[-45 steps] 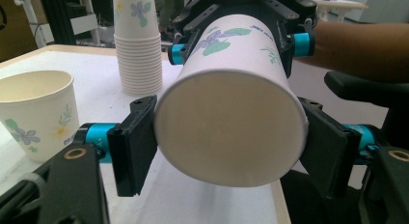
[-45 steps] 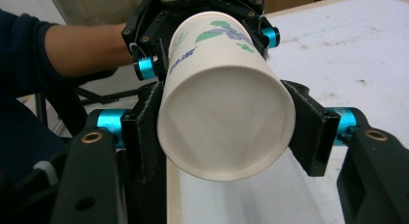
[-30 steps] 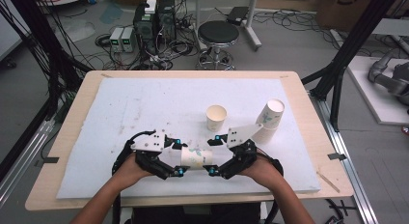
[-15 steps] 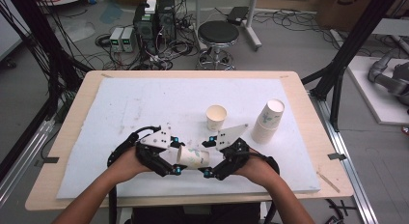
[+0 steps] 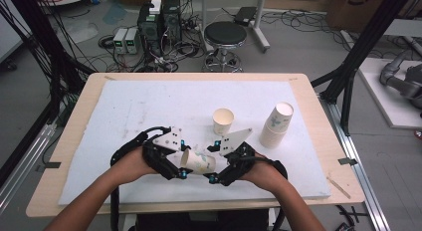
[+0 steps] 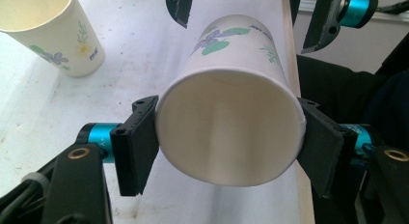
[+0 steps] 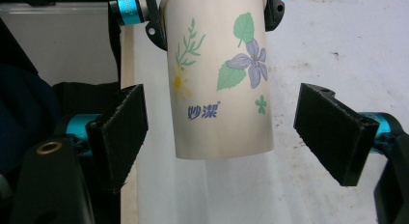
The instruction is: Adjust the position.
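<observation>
High view: paper cup (image 5: 197, 161) is lying sideways just above the tabletop (image 5: 149, 106), long axis running between both hands. Left tongs (image 6: 226, 142) are clamping its rim end; right tongs (image 7: 231, 132) are sitting open, straddling its base end, pads not touching.

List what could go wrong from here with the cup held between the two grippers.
1. The left gripper pinches the paper cup at its open rim; the thin rim may buckle or slip.
2. The right gripper's fingers stand apart from the cup's base; closing off-centre might knock it askew.
3. The single upright cup and the tilted stack of cups stand close by on the white mat; a careless swing could topple them.
</observation>
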{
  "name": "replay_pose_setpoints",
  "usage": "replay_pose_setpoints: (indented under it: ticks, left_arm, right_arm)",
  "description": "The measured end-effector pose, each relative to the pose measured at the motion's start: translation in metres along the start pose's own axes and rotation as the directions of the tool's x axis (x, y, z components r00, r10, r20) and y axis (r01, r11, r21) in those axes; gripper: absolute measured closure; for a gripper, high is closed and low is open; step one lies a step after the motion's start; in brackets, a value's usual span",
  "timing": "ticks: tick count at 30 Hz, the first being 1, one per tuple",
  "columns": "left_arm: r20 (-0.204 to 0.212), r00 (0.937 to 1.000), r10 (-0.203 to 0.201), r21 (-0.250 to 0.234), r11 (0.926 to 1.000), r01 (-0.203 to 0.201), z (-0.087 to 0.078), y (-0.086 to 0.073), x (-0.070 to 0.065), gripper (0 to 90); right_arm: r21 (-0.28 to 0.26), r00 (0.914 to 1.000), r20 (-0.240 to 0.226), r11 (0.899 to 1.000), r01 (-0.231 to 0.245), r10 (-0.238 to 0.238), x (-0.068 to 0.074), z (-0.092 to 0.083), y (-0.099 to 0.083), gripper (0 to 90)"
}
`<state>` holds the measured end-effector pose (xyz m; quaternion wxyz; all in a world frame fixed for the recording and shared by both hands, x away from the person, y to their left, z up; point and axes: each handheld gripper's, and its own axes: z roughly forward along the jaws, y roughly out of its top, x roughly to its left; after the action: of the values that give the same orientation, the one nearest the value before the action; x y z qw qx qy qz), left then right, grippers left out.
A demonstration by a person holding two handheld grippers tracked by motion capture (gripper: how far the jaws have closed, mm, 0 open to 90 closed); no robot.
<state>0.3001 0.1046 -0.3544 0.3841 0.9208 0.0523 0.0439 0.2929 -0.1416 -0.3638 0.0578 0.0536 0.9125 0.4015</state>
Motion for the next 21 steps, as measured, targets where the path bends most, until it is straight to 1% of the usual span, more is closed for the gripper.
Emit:
replay_pose_setpoints:
  ticks: [1,6,7,11,14,16,19,21]
  left_arm:
    - [0.003,1.0,0.006,0.016,0.9999,-0.006,0.0,0.002,0.0,29.9]
    - [0.006,0.9999,0.012,0.047,0.9988,-0.012,0.001,0.007,0.0,29.9]
    - [0.009,0.9998,0.015,0.061,0.998,-0.015,0.001,0.008,0.0,30.0]
    - [0.009,0.9998,0.016,0.072,0.9973,-0.017,0.002,0.009,0.001,30.0]
    - [0.013,0.9997,0.018,0.098,0.995,-0.02,0.002,0.01,0.002,30.0]
    - [0.008,0.9998,0.016,0.101,0.9947,-0.017,0.002,0.011,0.001,30.0]
    - [0.01,0.9997,0.023,0.119,0.9926,-0.024,0.002,0.013,0.002,30.0]
    - [0.012,0.9997,0.019,0.129,0.9915,-0.021,0.002,0.013,0.002,30.0]
  right_arm:
    - [0.002,1.0,0.004,1.0,0.004,-0.004,0.0,0.0,0.001,19.9]
    - [0.028,0.9997,0.009,0.999,0.023,-0.023,0.001,0.003,0.004,19.9]
    - [0.033,0.9996,0.008,0.999,0.026,-0.026,0.001,0.003,0.005,19.9]
    - [0.035,0.9994,0.005,0.999,0.033,-0.033,0.001,0.004,0.006,19.9]
    - [0.043,0.9995,0.007,0.999,0.029,-0.03,0.001,0.005,0.007,19.9]
    - [0.054,0.9989,0.014,0.998,0.044,-0.045,0.001,0.006,0.007,20.0]
    - [0.075,0.9984,0.016,0.996,0.053,-0.055,0.001,0.008,0.008,20.1]
    - [0.093,0.9979,0.017,0.994,0.06,-0.062,0.001,0.01,0.009,20.1]
